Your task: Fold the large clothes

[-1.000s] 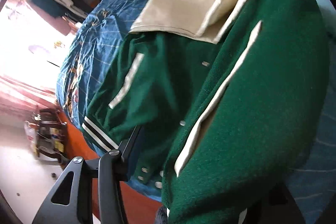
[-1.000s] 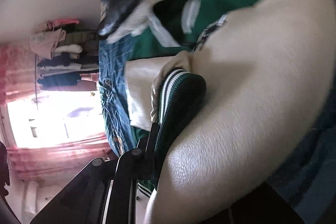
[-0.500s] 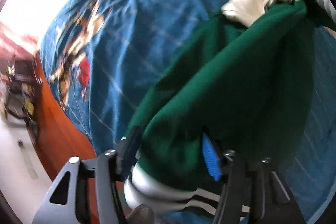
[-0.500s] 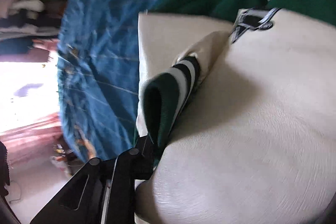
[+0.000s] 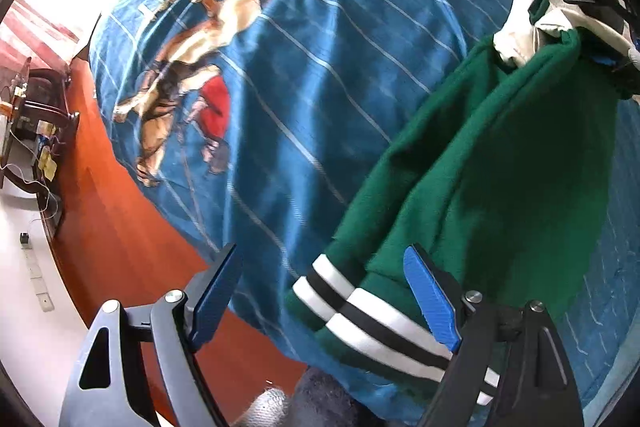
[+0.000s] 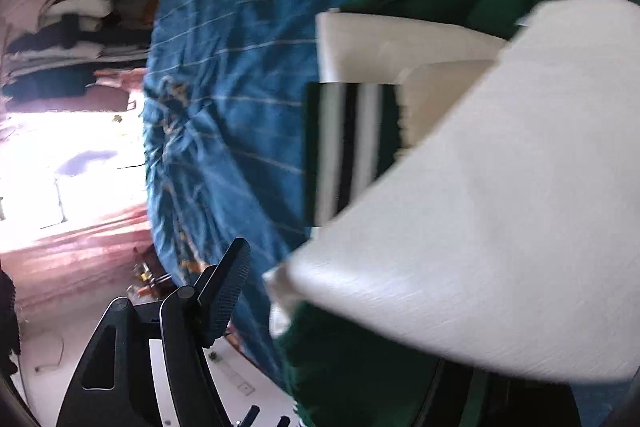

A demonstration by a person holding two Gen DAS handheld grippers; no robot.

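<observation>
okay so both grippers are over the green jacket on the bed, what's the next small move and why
Probably lift both grippers clear. The left gripper is opening, the jacket's striped hem loose between its jaws on the blue bedspread. The right gripper's jaws are opening too, with the cream sleeve lying folded across.

Bedroom; bed [image 5: 320, 27]; stacked clothes [image 6: 72, 27]

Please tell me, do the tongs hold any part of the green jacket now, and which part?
Nothing is held. Both tongs are opening: the left tongs stand apart around the jacket's striped hem without pressing it, and the right tongs' visible finger touches nothing.
</observation>
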